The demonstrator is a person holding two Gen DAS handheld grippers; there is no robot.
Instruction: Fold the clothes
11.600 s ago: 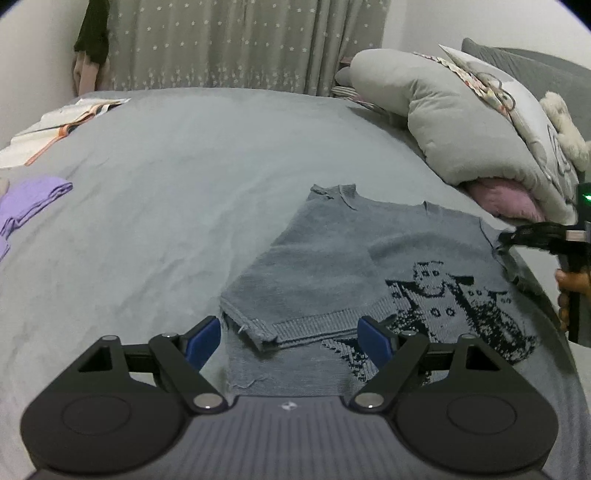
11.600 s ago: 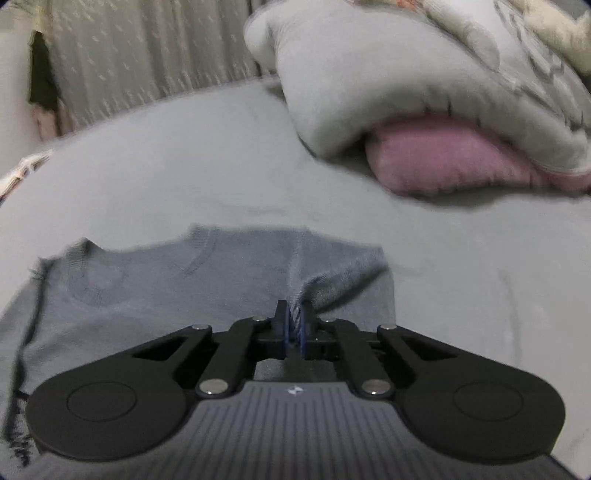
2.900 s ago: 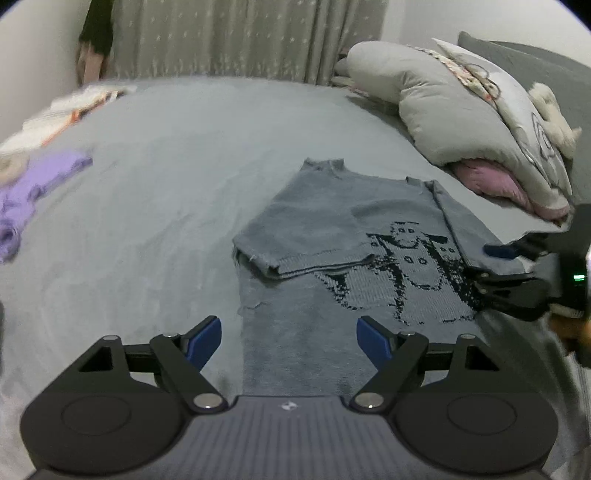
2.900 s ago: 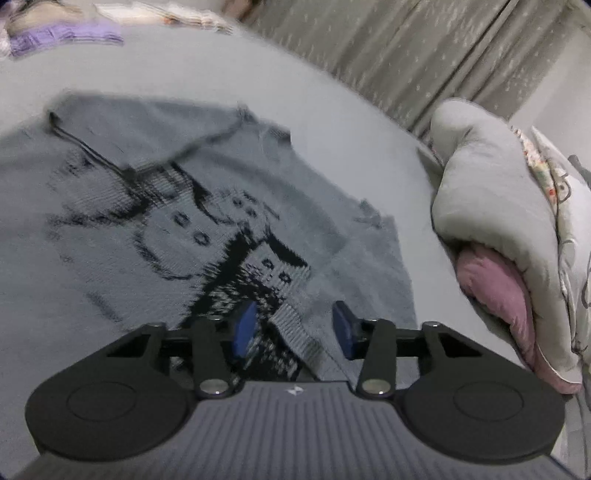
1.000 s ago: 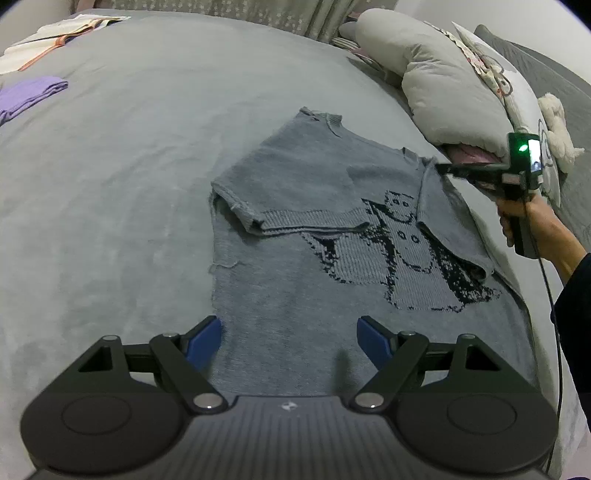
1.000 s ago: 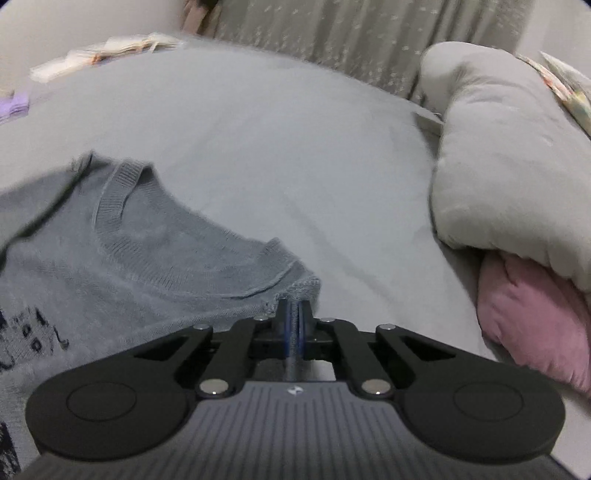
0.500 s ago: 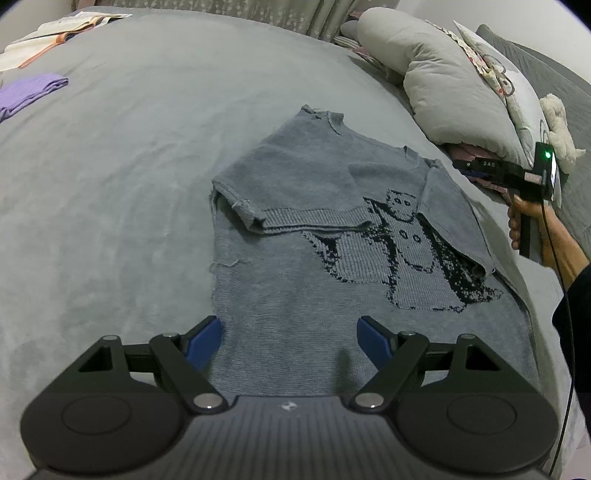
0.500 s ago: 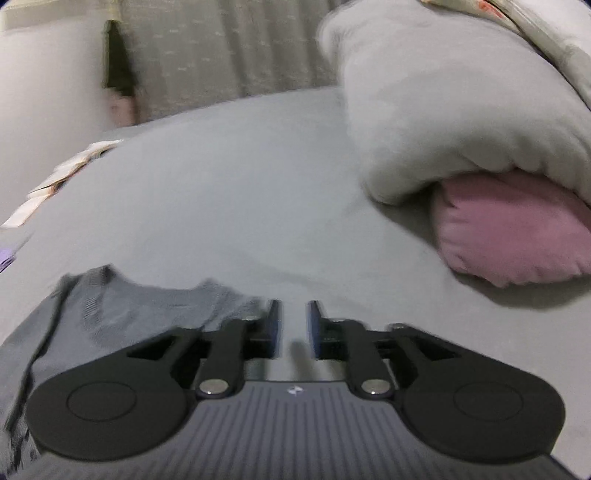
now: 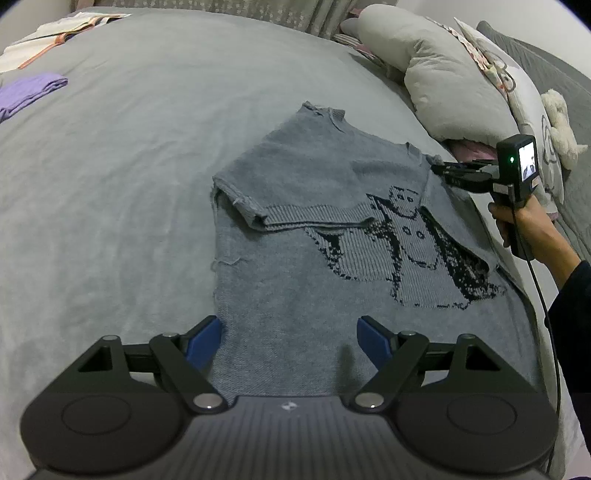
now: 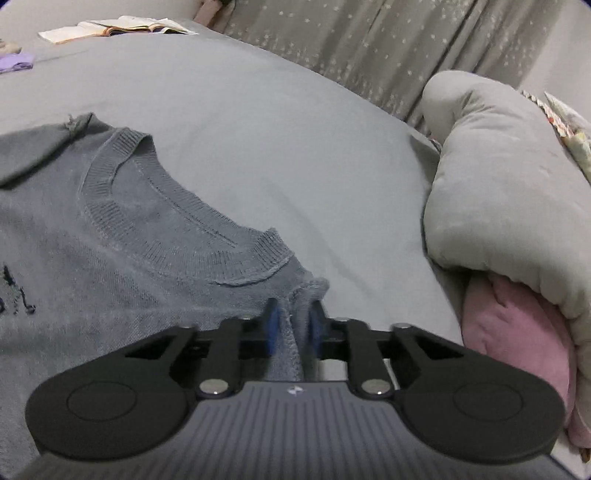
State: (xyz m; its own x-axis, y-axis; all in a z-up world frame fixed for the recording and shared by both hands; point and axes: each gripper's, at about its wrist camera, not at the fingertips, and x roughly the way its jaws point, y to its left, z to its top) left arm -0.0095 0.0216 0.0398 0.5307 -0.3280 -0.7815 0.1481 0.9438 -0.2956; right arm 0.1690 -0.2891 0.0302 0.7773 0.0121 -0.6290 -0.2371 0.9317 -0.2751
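Note:
A grey knit sweater [image 9: 295, 280] with a black animal print lies flat on the grey bed, its left sleeve folded across the chest. My left gripper [image 9: 290, 332] hovers open over the hem with nothing between its blue pads. My right gripper [image 9: 437, 168], held by a person's hand [image 9: 524, 225], sits at the sweater's right shoulder beside the collar. In the right wrist view its jaws [image 10: 293, 325] are closing, and a raised ridge of the sweater's shoulder fabric [image 10: 295, 295] is pinched between the pads.
A grey duvet roll [image 9: 443, 85] and a pink pillow [image 10: 517, 325] lie close on the right of the shoulder. A purple garment [image 9: 29, 88] and open papers [image 9: 55, 33] lie at the far left. A curtain [image 10: 406, 44] hangs behind the bed.
The right gripper let go of the shoulder, opened and lifted away, then came back down and closed on the shoulder fabric again. The left gripper has not moved.

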